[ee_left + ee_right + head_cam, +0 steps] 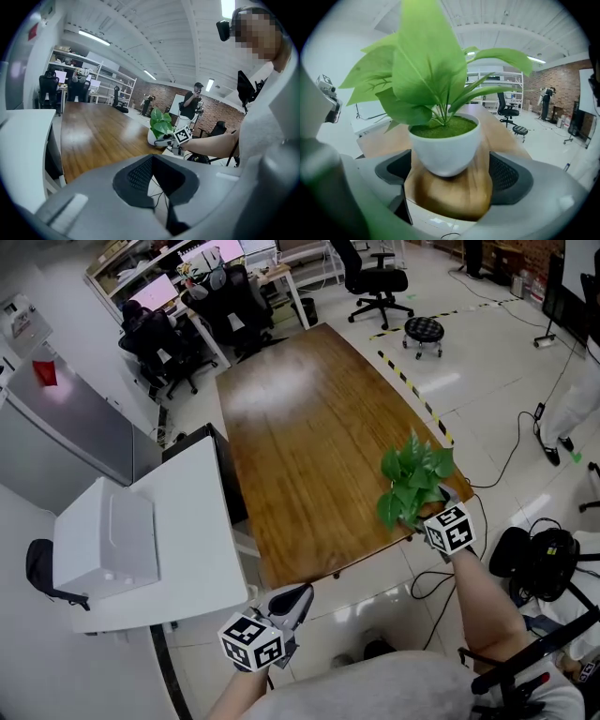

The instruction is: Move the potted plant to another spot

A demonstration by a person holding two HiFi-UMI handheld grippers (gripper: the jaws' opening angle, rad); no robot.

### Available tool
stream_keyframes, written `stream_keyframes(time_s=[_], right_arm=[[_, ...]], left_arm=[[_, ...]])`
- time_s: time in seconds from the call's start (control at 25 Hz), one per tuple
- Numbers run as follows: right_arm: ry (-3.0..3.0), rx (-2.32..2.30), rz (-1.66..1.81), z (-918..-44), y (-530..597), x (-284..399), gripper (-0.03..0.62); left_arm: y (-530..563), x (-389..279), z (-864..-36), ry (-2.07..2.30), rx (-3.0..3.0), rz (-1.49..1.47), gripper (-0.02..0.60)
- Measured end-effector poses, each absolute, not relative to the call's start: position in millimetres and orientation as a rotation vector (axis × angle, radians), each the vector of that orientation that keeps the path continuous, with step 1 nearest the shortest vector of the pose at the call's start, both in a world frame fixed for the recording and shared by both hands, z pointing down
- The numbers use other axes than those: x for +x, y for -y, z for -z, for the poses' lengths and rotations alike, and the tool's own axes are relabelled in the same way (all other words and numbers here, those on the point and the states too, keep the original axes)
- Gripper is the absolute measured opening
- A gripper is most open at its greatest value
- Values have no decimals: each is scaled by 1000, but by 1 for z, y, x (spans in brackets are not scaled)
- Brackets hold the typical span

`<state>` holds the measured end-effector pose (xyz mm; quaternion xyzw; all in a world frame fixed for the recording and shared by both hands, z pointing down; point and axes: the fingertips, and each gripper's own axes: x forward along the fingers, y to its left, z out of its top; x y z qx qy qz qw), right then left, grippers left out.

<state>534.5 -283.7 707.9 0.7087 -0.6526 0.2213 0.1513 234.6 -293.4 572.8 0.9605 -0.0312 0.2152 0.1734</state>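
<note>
The potted plant (pixel 412 479) has broad green leaves and a white pot (pixel 445 147). It stands on the near right corner of the brown wooden table (pixel 300 427). My right gripper (pixel 424 514) is open around the pot at table level. In the right gripper view the pot sits between the two pads (pixel 511 176), with a gap on the right side; the left side is close to its pad. My left gripper (pixel 302 593) hangs off the table's near edge above the floor, jaws together and holding nothing. From the left gripper view the plant (pixel 161 124) shows far off.
A white desk (pixel 178 521) with a white box (pixel 103 540) stands left of the table. Office chairs (pixel 375 282) and a stool (pixel 423 331) are beyond the far end. Cables and a black bag (pixel 539 563) lie on the floor at right. A person (pixel 191 103) stands in the background.
</note>
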Motion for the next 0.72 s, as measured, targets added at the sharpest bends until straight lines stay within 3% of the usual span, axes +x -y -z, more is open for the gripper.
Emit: stream_keyframes(time_s=[0.12, 0.52, 0.6, 0.72], right_arm=[[1916, 2021, -691, -702, 262, 526, 485], [2291, 1882, -484, -580, 204, 420, 184], [2415, 1840, -461, -558, 197, 388, 81], [2567, 1767, -479, -540, 178, 333, 43]], left_arm=[[294, 233, -571, 97, 2726, -605, -3], [278, 236, -553, 32, 2753, -529, -3], [269, 231, -549, 6, 2762, -507, -3], [246, 212, -543, -41, 2777, -483, -3]])
